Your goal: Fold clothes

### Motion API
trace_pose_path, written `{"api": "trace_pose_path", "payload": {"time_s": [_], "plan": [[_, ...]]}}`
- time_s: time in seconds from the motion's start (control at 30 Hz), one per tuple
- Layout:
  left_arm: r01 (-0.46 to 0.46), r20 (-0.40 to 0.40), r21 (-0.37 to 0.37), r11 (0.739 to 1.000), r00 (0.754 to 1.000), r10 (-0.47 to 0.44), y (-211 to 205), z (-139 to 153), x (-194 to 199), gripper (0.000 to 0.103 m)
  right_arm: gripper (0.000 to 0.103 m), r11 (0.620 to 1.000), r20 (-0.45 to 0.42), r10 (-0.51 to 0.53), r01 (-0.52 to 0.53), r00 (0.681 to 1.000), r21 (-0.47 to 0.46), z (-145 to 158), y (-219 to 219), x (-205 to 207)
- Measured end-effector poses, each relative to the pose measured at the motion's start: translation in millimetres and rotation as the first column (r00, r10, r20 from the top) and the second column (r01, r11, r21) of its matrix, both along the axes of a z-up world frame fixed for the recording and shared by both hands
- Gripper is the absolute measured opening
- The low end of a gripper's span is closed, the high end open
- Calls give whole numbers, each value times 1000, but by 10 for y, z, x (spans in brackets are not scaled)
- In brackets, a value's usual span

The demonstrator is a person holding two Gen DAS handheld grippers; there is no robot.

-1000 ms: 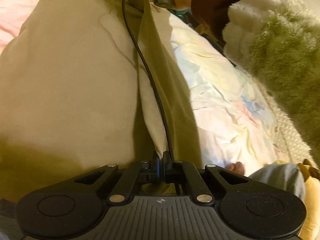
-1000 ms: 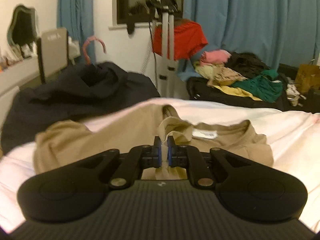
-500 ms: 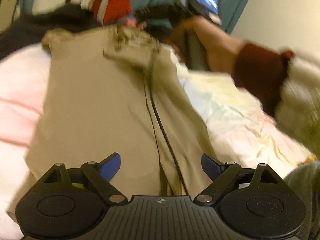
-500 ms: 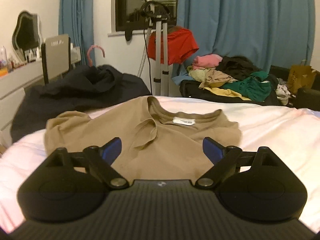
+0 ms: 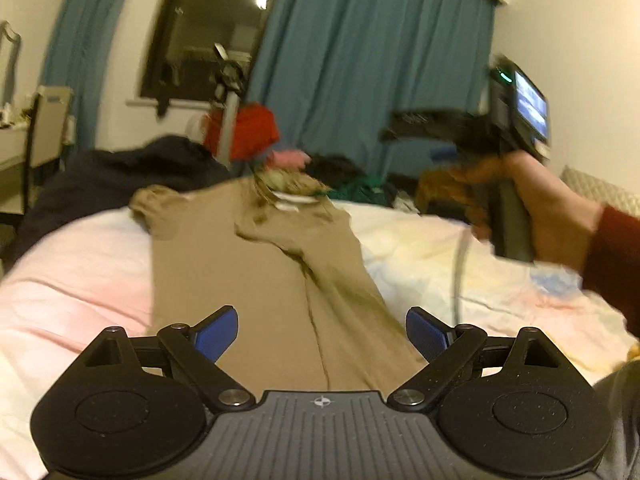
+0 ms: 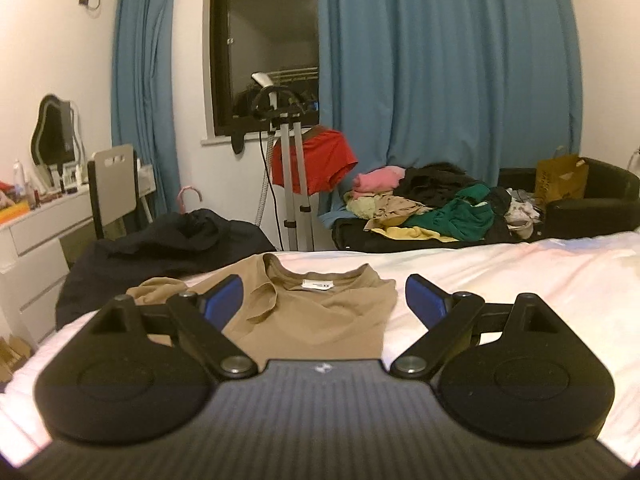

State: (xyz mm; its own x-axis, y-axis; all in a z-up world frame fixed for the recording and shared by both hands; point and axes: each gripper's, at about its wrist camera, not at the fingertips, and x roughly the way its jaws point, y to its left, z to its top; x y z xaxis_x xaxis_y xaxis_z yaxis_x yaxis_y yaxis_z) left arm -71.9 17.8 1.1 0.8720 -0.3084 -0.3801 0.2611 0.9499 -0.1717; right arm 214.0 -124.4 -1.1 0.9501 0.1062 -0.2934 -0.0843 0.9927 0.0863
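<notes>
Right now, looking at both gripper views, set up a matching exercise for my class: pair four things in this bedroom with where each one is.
Things:
1. tan T-shirt
2. red garment
3. green garment
4. mirror

Places:
A. in the clothes pile by the curtain
B. on the desk
C. spread on the bed
D. hung on the metal stand

Pairs: 1-C, 2-D, 3-A, 4-B

Right tool (image 5: 444, 132) blurred in left view, tan shirt (image 5: 260, 264) hem hidden behind left tool (image 5: 322, 334)

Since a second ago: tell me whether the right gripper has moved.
Yes. The right gripper has let go of the shirt, opened its fingers, and backed away and up: the shirt's label now sits farther off, against the unmoved tripod.
</notes>
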Motion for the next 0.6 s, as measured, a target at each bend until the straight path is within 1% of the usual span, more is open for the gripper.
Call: {"api": "trace_pose_path", "payload": {"time_s": [0.17,0.23,0.3,0.37,0.43,0.53,0.6], "plan": [[-86,-1,29,996,996,86,-14,253,-55,93,89,996,11,20,-20,1000,87,62,-19,-480],[-122,2,39,992,993,122,-17,399,-46,93,90,989,22,40,-43,999,143,141,4,-682],[-157,7,70,985,988,157,-8,571,-19,93,89,978,39,64,-70,997,195,243,27,-864],[-177,10,85,981,984,177,4,752,15,93,89,975,58,70,-81,996,206,330,64,-999],[-178,13,74,981,984,178,16,926,82,94,89,974,79,74,-88,994,207,413,104,-1124],[-190,48,97,977,981,186,-13,1083,154,97,89,977,101,60,-80,993,198,431,132,-1222],[-191,70,115,975,980,184,-42,1109,206,97,90,977,105,61,-80,993,196,377,130,-1240]]}}
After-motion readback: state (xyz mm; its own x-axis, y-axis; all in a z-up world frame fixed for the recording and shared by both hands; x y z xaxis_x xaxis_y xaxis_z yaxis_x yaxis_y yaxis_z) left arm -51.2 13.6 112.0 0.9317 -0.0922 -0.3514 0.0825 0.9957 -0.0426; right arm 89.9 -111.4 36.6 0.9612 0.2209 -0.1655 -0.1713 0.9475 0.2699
